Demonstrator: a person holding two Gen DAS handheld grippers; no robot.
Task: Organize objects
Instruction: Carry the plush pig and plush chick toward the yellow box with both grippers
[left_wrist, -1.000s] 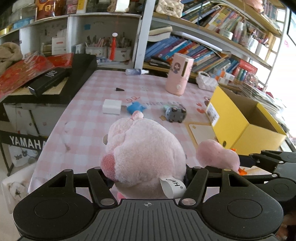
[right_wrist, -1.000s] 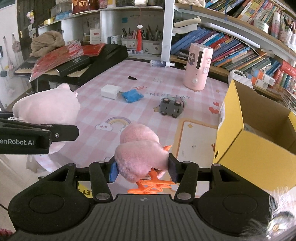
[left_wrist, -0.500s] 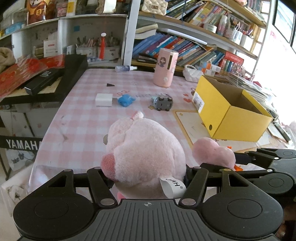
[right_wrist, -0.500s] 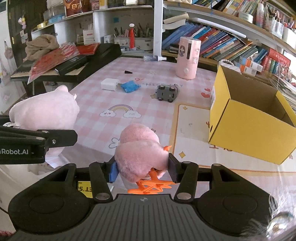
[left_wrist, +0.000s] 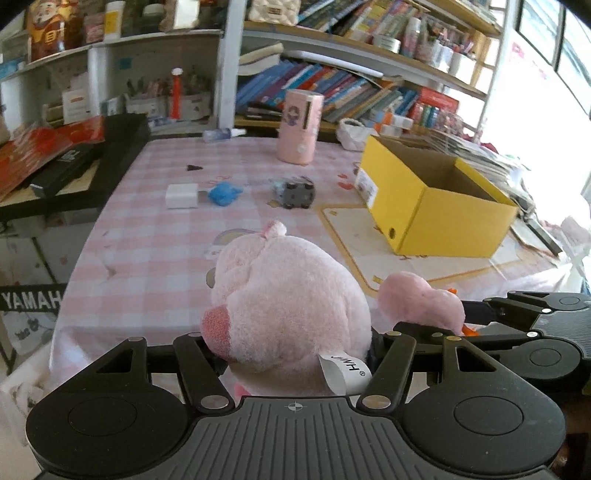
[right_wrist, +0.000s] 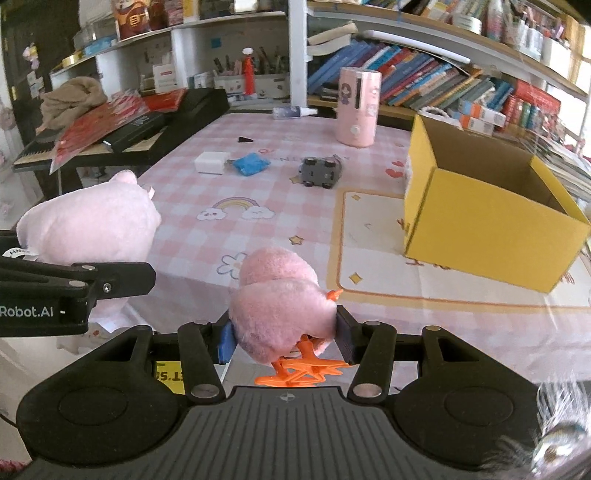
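My left gripper is shut on a big pale pink plush pig with a white tag, held above the near table edge. It also shows in the right wrist view at the left. My right gripper is shut on a small pink plush chick with orange feet. The chick also shows in the left wrist view at the right. An open, seemingly empty yellow cardboard box stands on the table to the right, and shows in the left wrist view too.
On the pink checked tablecloth lie a white block, a blue toy, a grey toy car and a pink cylinder. A black keyboard with red papers stands left. Bookshelves fill the back.
Both grippers have pulled back from the table with their plush toys still held. The table and yellow box now look farther off and more of the box shows.
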